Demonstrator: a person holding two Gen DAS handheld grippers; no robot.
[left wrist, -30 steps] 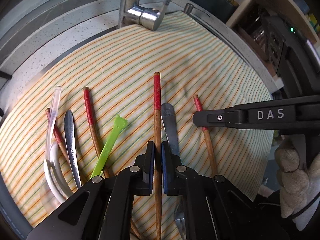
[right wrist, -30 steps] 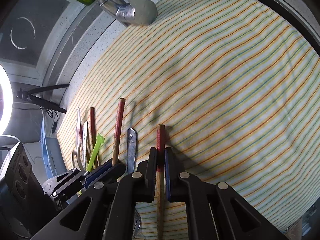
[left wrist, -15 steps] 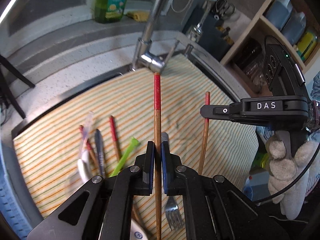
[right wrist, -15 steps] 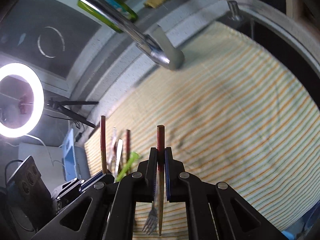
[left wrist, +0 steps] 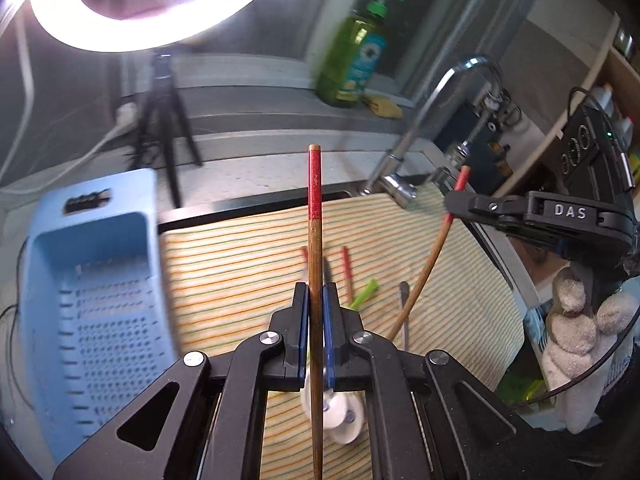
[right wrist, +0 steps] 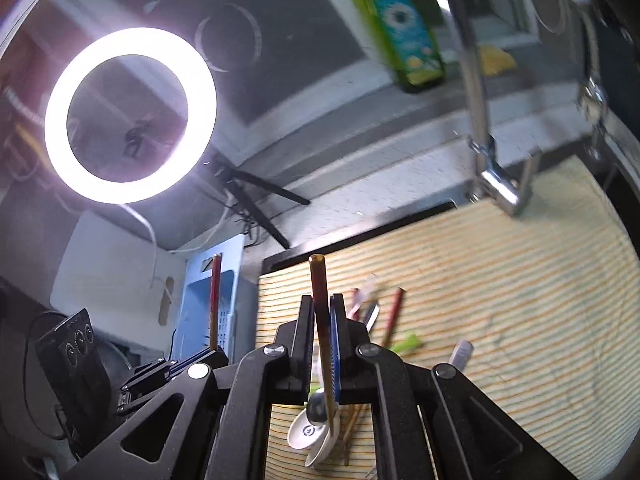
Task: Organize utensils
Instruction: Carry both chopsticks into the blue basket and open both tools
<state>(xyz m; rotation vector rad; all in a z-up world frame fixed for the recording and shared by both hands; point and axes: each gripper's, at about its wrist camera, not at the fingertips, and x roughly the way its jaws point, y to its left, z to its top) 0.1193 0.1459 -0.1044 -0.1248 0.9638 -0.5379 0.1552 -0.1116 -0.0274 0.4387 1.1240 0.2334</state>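
The left gripper [left wrist: 315, 312] was held above the striped cloth [left wrist: 240, 264], angled downward, its jaws clamped narrowly on a red-tipped wooden chopstick [left wrist: 315, 240] that projected past the fingertips. The right gripper [right wrist: 322, 320] was likewise raised over the cloth and tilted down, its jaws pinched on a second chopstick [right wrist: 319, 292]. In the left wrist view, the right gripper was seen to the right of the cloth, carried by a gloved hand [left wrist: 580, 344].

The striped cloth was spread over a sink opening in a grey speckled countertop [left wrist: 256, 176]. A chrome faucet [left wrist: 424, 128] stood at the cloth's far edge.

On the cloth, further chopsticks [left wrist: 346, 272], a green utensil [left wrist: 364, 294], a metal utensil handle [left wrist: 404, 304] and white spoons [right wrist: 316, 436] were left lying. A blue perforated basket [left wrist: 92, 300] stood beside the cloth's left edge. Beyond the cloth, a lit ring light [right wrist: 130, 114] on a tripod [left wrist: 164, 120], a green soap bottle [left wrist: 356, 56] and a yellow sponge [left wrist: 384, 105] were positioned.
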